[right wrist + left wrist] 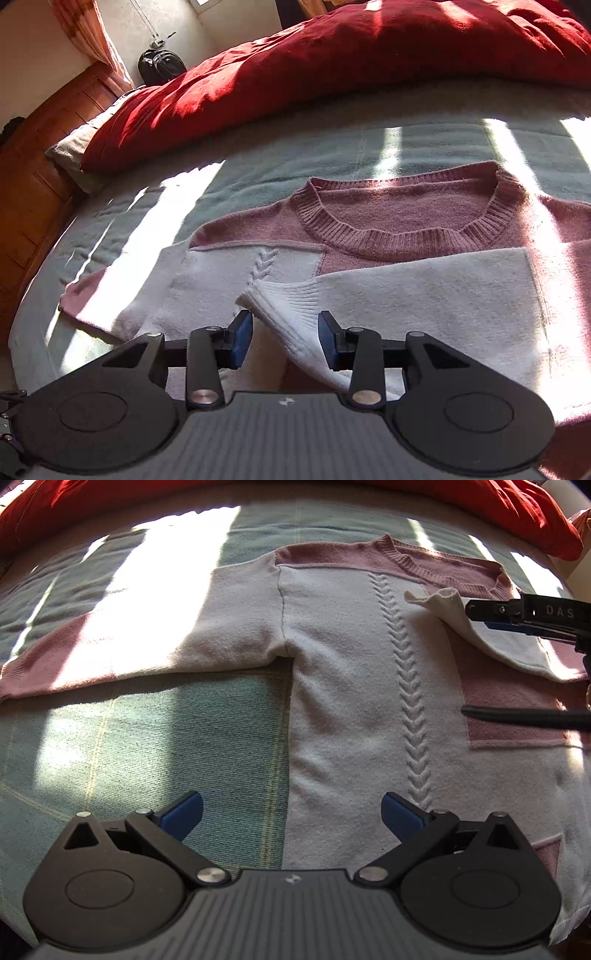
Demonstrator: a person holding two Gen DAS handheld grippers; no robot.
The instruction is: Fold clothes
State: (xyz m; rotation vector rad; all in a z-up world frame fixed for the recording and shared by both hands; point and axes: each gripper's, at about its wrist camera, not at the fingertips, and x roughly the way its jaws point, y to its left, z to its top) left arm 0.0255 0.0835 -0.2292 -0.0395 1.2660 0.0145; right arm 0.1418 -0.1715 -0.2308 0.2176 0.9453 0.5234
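— Right, where's the sweater (347, 672)?
— Flat on the bed (147, 731). Right gripper (285, 341), fingers apart, straddles the folded-in sleeve cuff (280, 310); left gripper (291, 812), fingers spread, hovers empty over the body's edge.

Sweater (369, 266): lies flat on the bed cover (295, 147), neck away from the grippers.
Folded sleeve (406, 288): lies across the sweater's chest, below the neck.
Other sleeve (110, 653): spread out left of the sweater.
Quilt (332, 66): behind the sweater.
Pillow (70, 151): left of the sweater, under the quilt's edge.
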